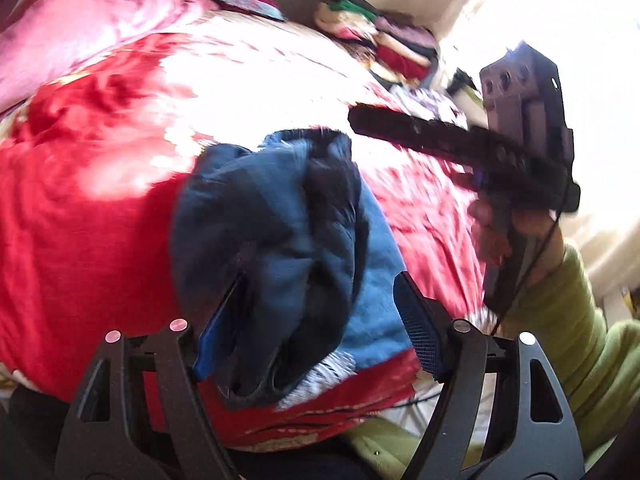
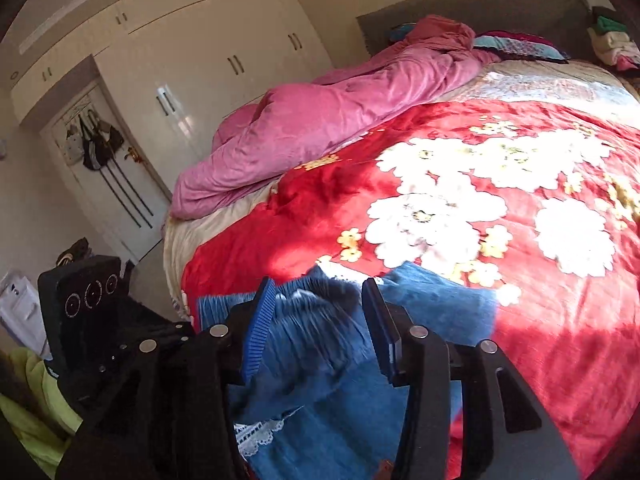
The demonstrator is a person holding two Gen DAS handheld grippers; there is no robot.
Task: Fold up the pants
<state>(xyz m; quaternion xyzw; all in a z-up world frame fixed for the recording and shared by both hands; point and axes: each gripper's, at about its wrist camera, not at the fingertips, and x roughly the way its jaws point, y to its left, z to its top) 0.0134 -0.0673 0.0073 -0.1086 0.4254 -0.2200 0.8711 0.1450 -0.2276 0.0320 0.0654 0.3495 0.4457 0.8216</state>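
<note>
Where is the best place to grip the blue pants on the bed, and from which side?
Probably the gathered waistband of the blue pants, from the near edge of the bed: it lies bunched and raised between the right gripper fingers, while the rest lies flatter on the red blanket.

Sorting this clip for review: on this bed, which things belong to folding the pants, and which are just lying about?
Part of the job:
- blue pants
- left gripper, open around the bunched fabric
- right gripper, open over the pants

Just lying about:
- red floral blanket
- pink duvet
- clothes pile
- wardrobe
</note>
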